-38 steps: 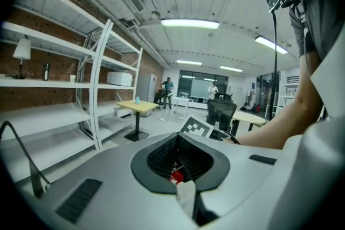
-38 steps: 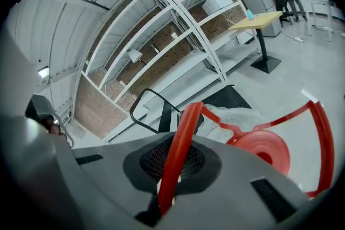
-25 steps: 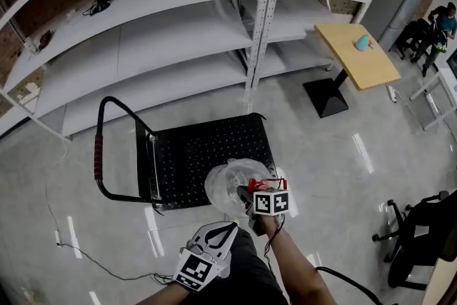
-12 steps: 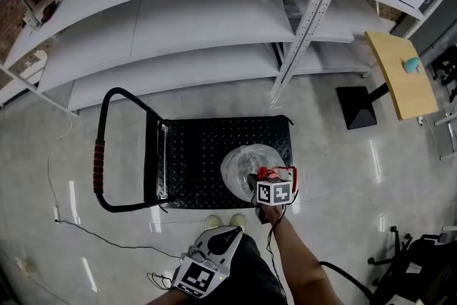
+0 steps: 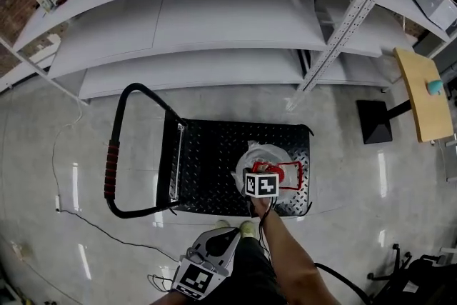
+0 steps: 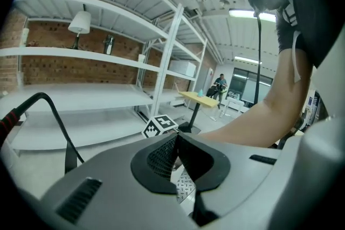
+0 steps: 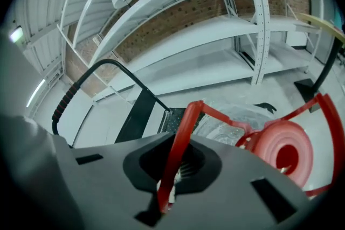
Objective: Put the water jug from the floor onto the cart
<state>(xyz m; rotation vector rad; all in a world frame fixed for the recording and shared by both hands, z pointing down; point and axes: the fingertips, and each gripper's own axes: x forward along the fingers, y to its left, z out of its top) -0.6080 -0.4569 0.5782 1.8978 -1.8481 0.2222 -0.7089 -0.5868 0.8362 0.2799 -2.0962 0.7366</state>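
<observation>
A clear water jug (image 5: 265,153) with a red cap and a red carrying handle (image 5: 291,176) is over the right end of the black cart deck (image 5: 214,164). I cannot tell whether it rests on the deck. My right gripper (image 5: 265,172) is shut on the handle. In the right gripper view the red handle bar (image 7: 178,153) runs between the jaws of the right gripper (image 7: 172,172), with the red cap (image 7: 285,151) and the clear body (image 7: 232,116) just beyond. My left gripper (image 5: 216,242) hangs shut and empty near my body, short of the cart's front edge.
The cart's looped handle (image 5: 113,168) with a red grip stands at its left end. White shelving (image 5: 214,18) runs behind the cart, with an upright post (image 5: 335,46). A wooden table (image 5: 425,93) stands on the right, and a cable (image 5: 86,221) lies on the floor at left.
My right gripper has carried the jug from the cart's near edge to above the deck's right end. My left gripper has followed towards the cart. The shelving looks closer.
</observation>
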